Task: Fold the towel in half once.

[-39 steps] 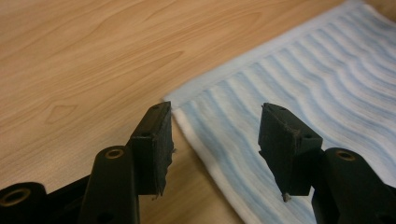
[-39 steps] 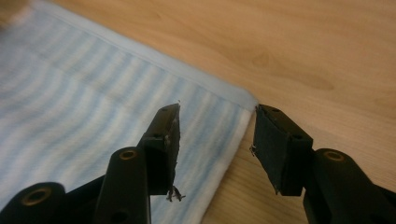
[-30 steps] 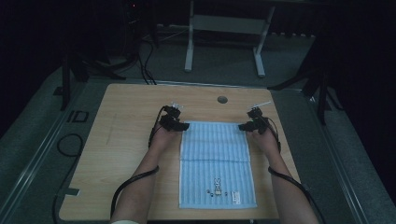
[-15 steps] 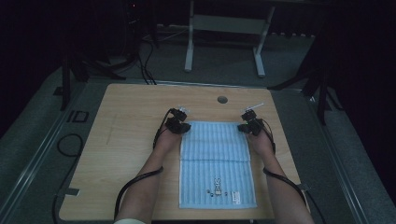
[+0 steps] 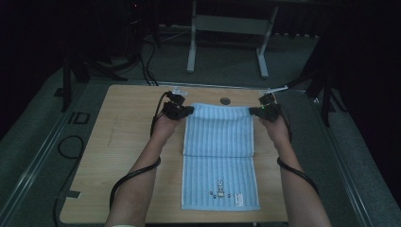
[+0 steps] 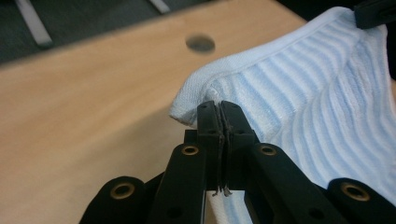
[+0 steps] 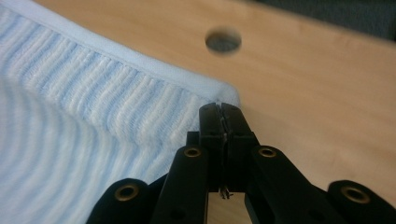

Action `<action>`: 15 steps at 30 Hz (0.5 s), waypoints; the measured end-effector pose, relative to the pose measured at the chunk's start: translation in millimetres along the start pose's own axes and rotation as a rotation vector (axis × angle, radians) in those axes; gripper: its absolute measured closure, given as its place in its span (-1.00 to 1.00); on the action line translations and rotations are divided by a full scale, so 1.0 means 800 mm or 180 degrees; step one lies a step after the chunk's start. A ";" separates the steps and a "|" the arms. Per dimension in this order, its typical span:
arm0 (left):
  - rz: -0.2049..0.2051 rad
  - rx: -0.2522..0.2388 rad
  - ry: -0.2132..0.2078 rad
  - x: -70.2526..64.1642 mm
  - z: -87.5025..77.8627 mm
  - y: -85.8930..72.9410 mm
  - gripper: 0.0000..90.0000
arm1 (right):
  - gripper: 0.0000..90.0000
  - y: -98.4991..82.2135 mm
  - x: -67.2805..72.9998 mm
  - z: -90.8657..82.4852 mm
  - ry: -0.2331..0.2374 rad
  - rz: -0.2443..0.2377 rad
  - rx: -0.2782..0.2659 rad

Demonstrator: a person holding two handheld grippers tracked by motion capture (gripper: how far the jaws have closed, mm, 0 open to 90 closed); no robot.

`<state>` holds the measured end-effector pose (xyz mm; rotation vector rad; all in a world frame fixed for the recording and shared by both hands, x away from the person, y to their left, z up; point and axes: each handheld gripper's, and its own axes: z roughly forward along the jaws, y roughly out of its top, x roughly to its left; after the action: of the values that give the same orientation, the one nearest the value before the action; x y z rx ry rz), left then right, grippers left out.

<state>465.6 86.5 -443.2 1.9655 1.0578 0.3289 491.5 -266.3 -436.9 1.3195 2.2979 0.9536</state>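
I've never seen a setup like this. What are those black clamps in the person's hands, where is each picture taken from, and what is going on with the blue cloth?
A person sits at a wooden table with a hand-held clamp in each hand. One picture looks down from above. The other two come from small cameras riding on the clamps, looking along their black jaws. On the table lies a light blue striped towel. The left gripper and the right gripper are each shut on a far corner of the towel, as the close-ups show. That far edge is raised off the table, while the near part lies flat.
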 end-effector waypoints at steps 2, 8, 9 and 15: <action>0.0039 -0.0067 0.0018 0.000 -0.013 0.013 0.94 | 0.96 0.015 0.001 -0.017 0.0008 -0.0041 -0.0082; 0.0083 -0.0372 -0.0026 -0.005 -0.057 0.043 0.94 | 0.96 0.054 0.011 -0.068 0.0036 -0.0194 -0.0379; 0.0100 -0.0399 -0.0046 -0.006 -0.063 0.046 0.94 | 0.96 0.057 0.012 -0.077 0.0050 -0.0216 -0.0434; 0.0156 -0.0506 -0.0235 -0.020 -0.090 0.036 0.94 | 0.96 0.049 0.021 -0.116 0.0193 -0.0341 -0.0651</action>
<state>431.2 106.7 -374.8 1.8493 0.9097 0.3534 454.5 -274.4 -341.9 1.0876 2.2205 1.1710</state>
